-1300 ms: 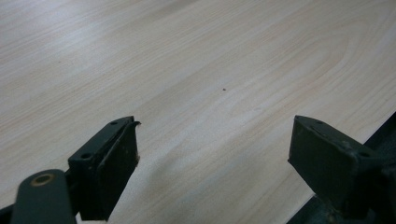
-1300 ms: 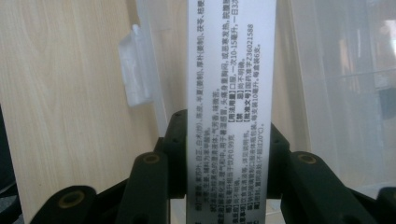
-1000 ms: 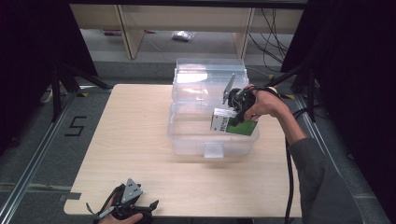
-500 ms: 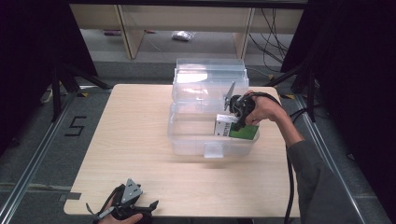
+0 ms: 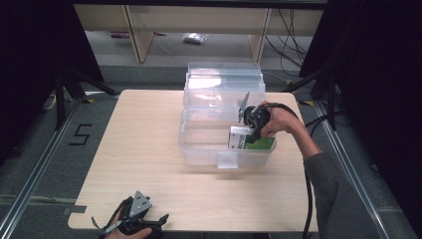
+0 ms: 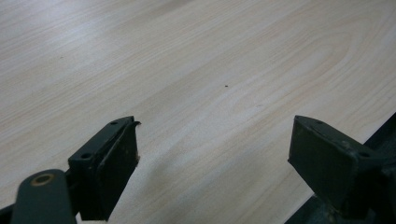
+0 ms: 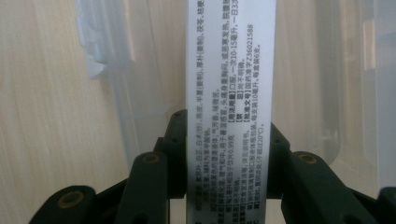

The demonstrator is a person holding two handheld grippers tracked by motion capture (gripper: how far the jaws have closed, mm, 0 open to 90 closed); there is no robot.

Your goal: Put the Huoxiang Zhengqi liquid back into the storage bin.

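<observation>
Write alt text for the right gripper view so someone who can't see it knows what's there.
The right claw is shut on a narrow white box printed with small black text, holding it upright by its sides. Behind it are the walls of a clear plastic bin standing on a pale wooden table.

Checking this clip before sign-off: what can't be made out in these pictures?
- Box bottom, high view: the hand and right gripper cover its top; whether it touches the bin floor cannot be told.
- Box print, right gripper view: cut off by the top and bottom edges; too small in the high view.
- Left gripper, high view: partly cut by the bottom edge.
- Packet on the floor beyond the table: too small to identify.
</observation>
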